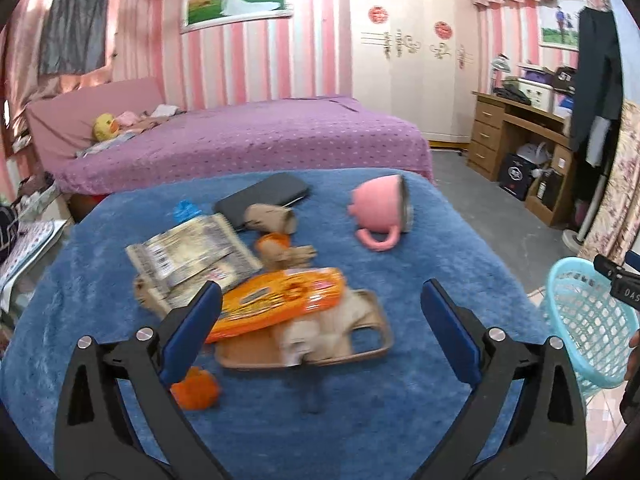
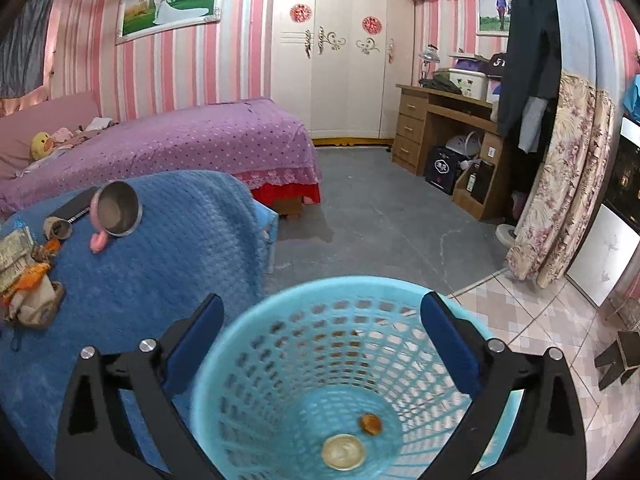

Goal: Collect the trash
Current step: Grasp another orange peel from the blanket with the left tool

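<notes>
Orange wrapper (image 1: pixel 276 304) sits just ahead of your spread, empty left gripper (image 1: pixel 320 304) | stacked litter may drag along | right gripper (image 2: pixel 322 316) spread over basket (image 2: pixel 280 312), empty

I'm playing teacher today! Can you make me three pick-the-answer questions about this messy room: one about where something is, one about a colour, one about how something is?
1. Where is the pink mug?
A on the blue blanket
B in the basket
C on the purple bed

2. What colour is the basket?
A red
B light blue
C yellow

3. How are the left tongs?
A shut on the mug
B open
C shut on a wrapper

Answers: 1 A, it lies tipped on the blanket. 2 B, its lattice wall is light blue. 3 B, the fingers stand wide apart, holding nothing.
</notes>
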Available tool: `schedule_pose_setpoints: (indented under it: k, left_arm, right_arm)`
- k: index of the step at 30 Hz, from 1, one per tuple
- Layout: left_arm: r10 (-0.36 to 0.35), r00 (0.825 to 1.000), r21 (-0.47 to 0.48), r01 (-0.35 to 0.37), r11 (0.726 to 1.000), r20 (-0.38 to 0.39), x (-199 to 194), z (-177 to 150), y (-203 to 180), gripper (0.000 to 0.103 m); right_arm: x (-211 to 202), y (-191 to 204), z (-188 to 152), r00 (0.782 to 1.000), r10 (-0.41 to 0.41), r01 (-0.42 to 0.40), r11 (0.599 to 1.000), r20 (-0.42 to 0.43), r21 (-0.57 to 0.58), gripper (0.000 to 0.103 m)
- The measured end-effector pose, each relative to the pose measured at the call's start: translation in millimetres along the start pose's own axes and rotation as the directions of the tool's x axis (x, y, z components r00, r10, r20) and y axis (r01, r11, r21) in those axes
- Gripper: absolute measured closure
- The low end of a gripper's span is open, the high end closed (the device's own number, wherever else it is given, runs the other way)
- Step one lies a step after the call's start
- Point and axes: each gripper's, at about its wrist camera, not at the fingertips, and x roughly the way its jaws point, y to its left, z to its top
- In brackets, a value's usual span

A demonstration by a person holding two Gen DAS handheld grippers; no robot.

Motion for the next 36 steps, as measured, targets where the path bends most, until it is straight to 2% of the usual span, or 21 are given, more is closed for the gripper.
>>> schedule_pose_setpoints:
  k: [5,11,16,19,21,24,26,28,31,36]
  left_arm:
    - [0.027,0.999,-0.052,-0.028,0.998,-0.017,8.1,-13.8,44.3,0.006]
    - [0.008,0.995,-0.113,-0.020,0.993,-0.102,23.9,-30.8,89.7,0.006]
    - [0.020,0.985,-0.107,-0.038,0.994,-0.169,35.7,-52.7,107.7,0.006]
    - [-0.021,0.975,-0.119,-0.006,0.993,-0.223,44.5,-65.1,109.8,0.006]
    - [-0.039,0.973,-0.123,0.011,0.992,-0.228,46.2,-67.8,110.7,0.008]
    - [-0.055,0.972,-0.132,0.025,0.991,-0.229,47.4,-68.9,111.4,0.023]
    - [-0.078,0.963,-0.135,0.044,0.990,-0.259,52.8,-71.6,110.8,0.043]
    - [-0.077,0.962,-0.131,0.044,0.990,-0.261,52.4,-72.9,110.3,0.048]
    - [-0.101,0.962,-0.125,0.071,0.990,-0.254,49.2,-71.7,112.0,0.070]
    - [-0.106,0.966,-0.130,0.077,0.989,-0.238,44.1,-65.2,120.4,0.077]
  right_arm:
    - [0.0,32.8,-0.1,0.999,0.040,-0.040,0.999,-0.003,-0.016,0.006]
    - [4.5,66.7,-0.7,0.999,0.031,-0.032,0.996,-0.014,-0.078,0.006]
    - [11.8,75.4,0.2,0.997,0.063,-0.064,0.998,-0.039,-0.005,0.006]
    - [14.3,84.8,-0.9,0.998,0.046,-0.046,0.999,-0.034,0.003,0.006]
    - [13.9,94.2,-2.2,0.999,0.032,-0.032,0.999,-0.020,-0.004,0.006]
    - [12.7,103.5,-3.4,0.999,0.044,-0.044,0.999,-0.007,0.006,0.004]
    - [12.2,109.3,-3.6,0.998,0.057,-0.057,0.998,-0.003,0.003,0.004]
    - [10.6,119.7,-4.4,0.998,0.067,-0.067,0.998,0.004,-0.017,0.004]
    - [9.3,134.5,-5.1,0.996,0.092,-0.091,0.995,0.012,-0.044,0.004]
    - [12.3,161.0,-9.9,0.991,0.131,-0.134,0.987,-0.035,-0.089,0.004]
